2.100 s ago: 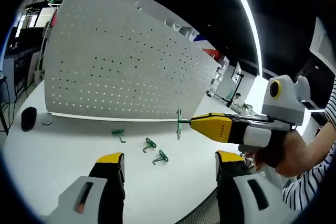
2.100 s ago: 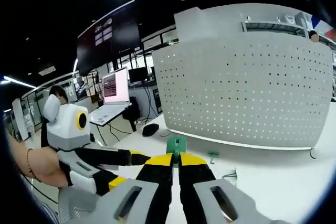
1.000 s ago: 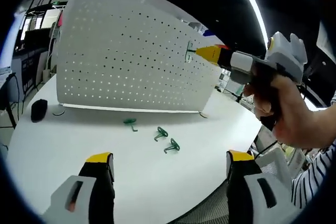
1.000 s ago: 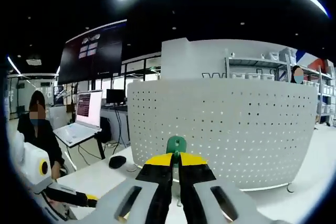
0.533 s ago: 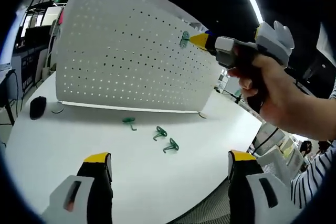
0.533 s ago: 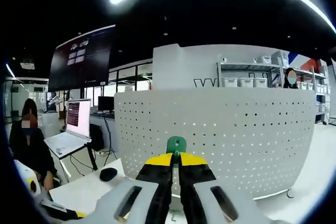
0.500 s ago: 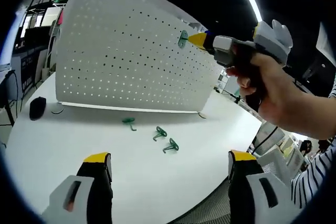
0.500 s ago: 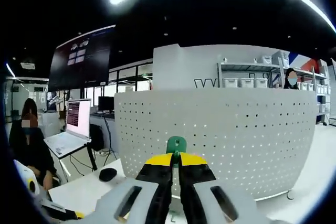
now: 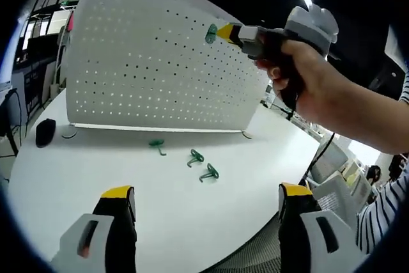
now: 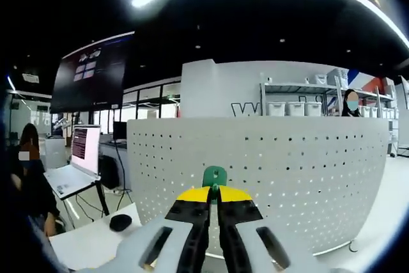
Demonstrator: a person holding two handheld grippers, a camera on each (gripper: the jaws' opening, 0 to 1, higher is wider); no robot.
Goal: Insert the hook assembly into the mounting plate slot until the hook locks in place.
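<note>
Hook (image 10: 215, 176), green, sits pinched between the yellow tips of the right claw (image 10: 215, 194), whose jaws are clenched on it with almost no gap; most of its body is swallowed by the jaws in the right gripper view, so only a rounded green tab with a small hole pokes out above them, and its shape below that cannot be made out; whether the tab touches the board behind it cannot be told from that view. In the left gripper view the left claw (image 9: 206, 197) stands released, its two yellow-tipped jaws wide apart over the white tabletop (image 9: 77, 164) and holding nothing; their lower parts are cut off by the picture's edge. Three spare green hooks (image 9: 196, 157) lie loose on the tabletop beyond, near one another but too small for detail; a dark mouse (image 9: 45, 132) lies at the far left, near the board's foot. Farther off stands the white perforated board (image 9: 140, 75), upright; the person's hand (image 9: 307, 81) holds the right claw (image 9: 218, 33) up against its upper part, with the held hook (image 9: 211, 32) at or just before the holes, contact unclear. In the right gripper view the board (image 10: 307, 177) spans the scene, its lower edge hidden by the claw; behind it, shelves with bins (image 10: 300, 108), a laptop (image 10: 80, 158) and dim figures sit blurred.
</note>
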